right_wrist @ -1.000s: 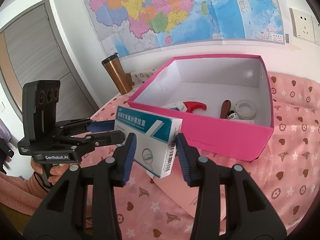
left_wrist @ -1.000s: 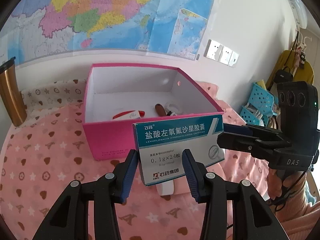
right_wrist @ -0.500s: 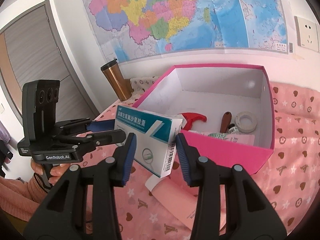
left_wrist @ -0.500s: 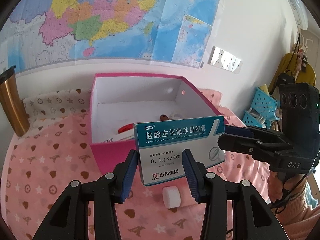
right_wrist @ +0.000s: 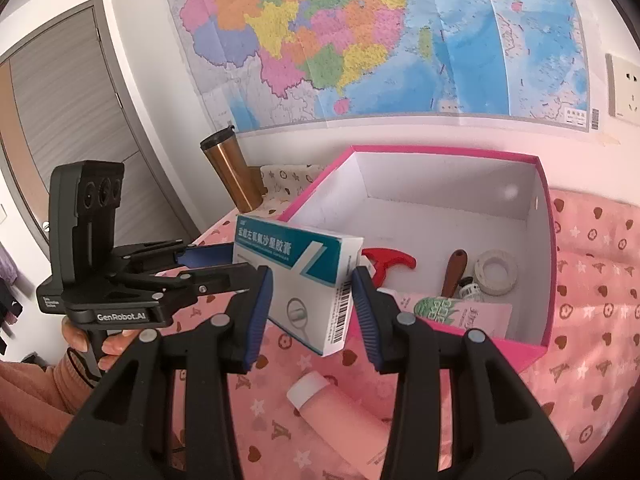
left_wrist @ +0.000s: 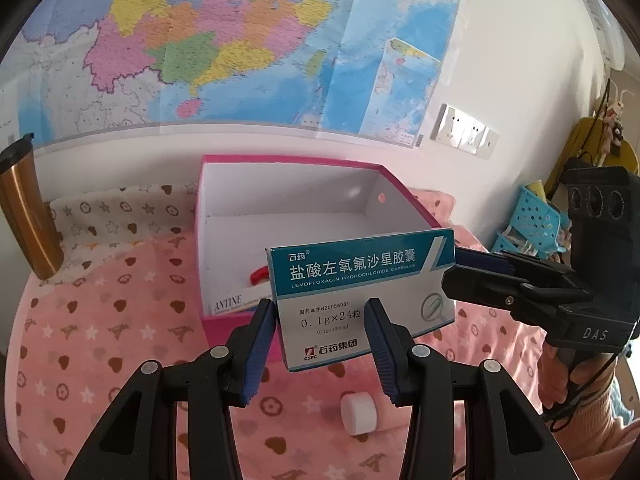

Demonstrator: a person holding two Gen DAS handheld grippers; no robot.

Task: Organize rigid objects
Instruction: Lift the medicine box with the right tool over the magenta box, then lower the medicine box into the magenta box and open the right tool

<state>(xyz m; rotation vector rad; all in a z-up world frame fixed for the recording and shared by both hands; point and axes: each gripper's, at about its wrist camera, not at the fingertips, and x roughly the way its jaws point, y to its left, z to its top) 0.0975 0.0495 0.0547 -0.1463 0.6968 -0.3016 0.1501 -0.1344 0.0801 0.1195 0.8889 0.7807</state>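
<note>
Two hand-held grippers [left_wrist: 320,344] [right_wrist: 312,312] | clamp medicine box [left_wrist: 360,292] ends | above pink box [right_wrist: 536,208]

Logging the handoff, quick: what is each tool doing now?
Left tool: closed on the medicine box.
Right tool: closed on the same medicine box's other end.

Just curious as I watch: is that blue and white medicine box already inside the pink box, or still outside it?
Still outside. The medicine box hangs in the air before the pink box's near wall.
</note>
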